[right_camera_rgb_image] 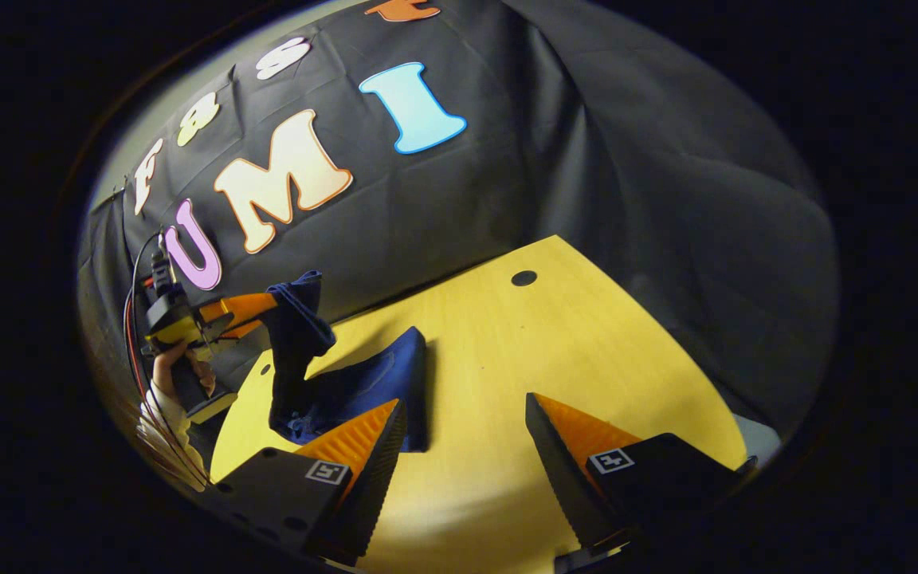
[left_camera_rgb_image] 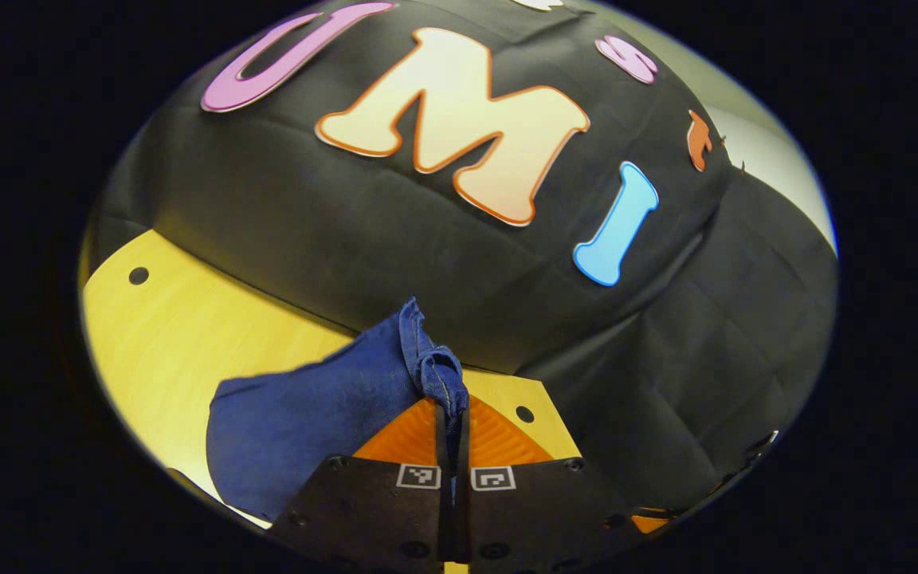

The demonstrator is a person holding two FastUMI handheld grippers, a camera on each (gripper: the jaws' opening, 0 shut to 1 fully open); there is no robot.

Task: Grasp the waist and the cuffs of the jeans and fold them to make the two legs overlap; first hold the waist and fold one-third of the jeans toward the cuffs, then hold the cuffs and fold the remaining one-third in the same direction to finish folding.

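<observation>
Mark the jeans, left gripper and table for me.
jeans (left_camera_rgb_image: 307,414), left gripper view, on the flat blue denim panel.
left gripper (right_camera_rgb_image: 264,307), right gripper view, where the orange fingers pinch the lifted denim.
table (right_camera_rgb_image: 507,359), right gripper view, on bare yellow top.

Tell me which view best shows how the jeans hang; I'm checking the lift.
The right gripper view: the jeans rise from the table to the left gripper, which pinches their raised edge. The left gripper view shows only the pinched hem and some cloth below.
</observation>
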